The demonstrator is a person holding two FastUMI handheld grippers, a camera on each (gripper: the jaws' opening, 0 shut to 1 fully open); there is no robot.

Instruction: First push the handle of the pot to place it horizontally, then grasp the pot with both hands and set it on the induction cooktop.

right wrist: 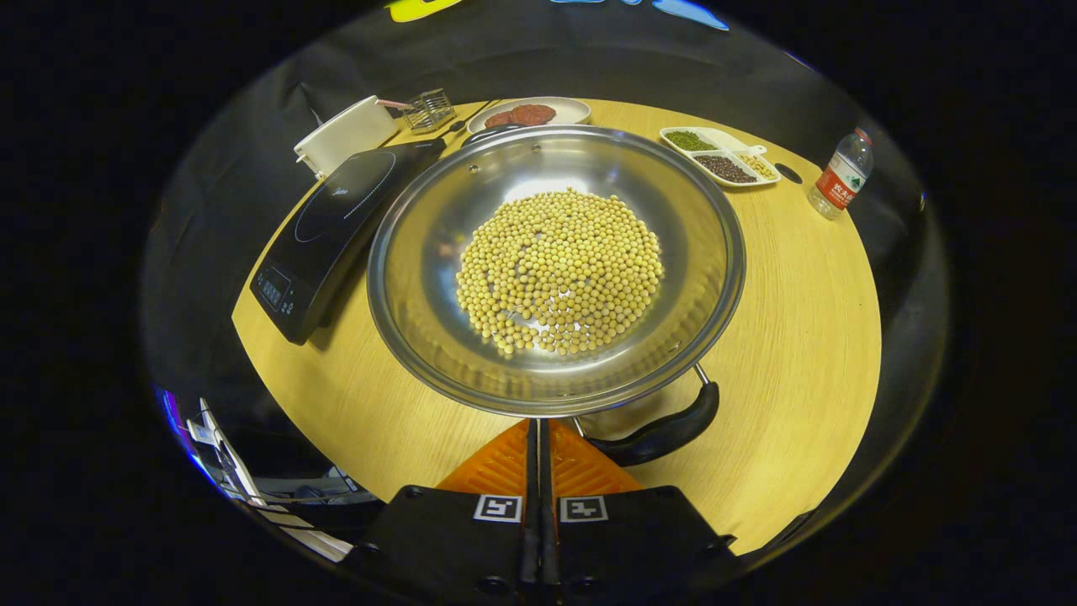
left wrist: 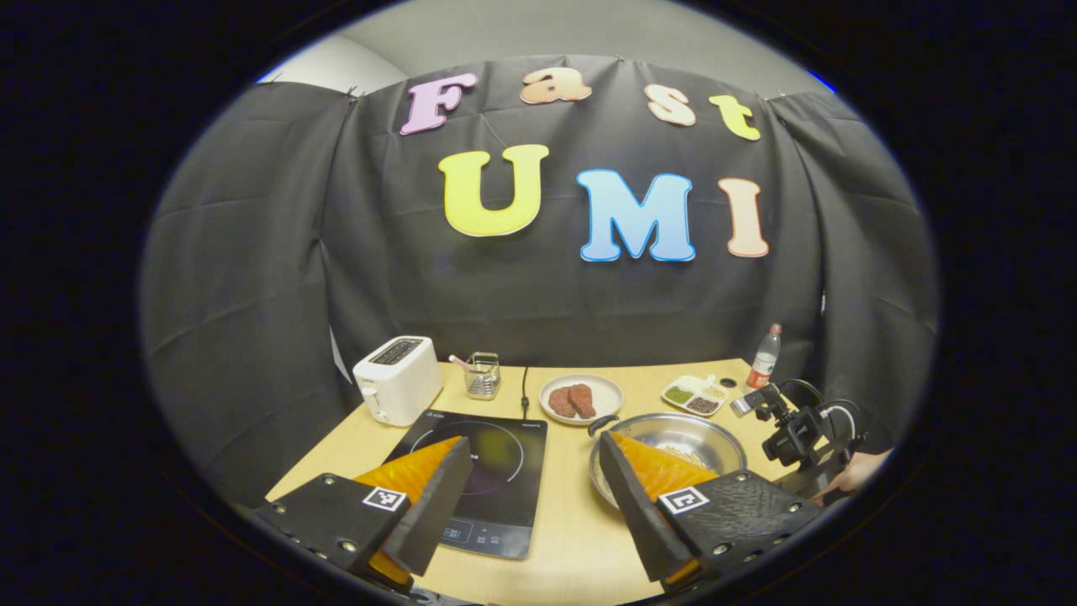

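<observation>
Fingers (right wrist: 505,459) closed beside pot (right wrist: 437,252); cooktop (right wrist: 328,227), bottle (right wrist: 840,174) flank it.

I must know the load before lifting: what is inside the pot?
The pot holds a heap of soybeans in its middle; bare steel shows around them. The bottom under the beans is covered.

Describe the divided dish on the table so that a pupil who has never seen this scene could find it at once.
Start at the big steel pot of yellow beans mid-table. Look past its far rim, toward the bottle. There lies the divided dish: white and oblong, its compartments holding green, dark and pale grains, unlike the round plate with reddish pieces beside it.
</observation>
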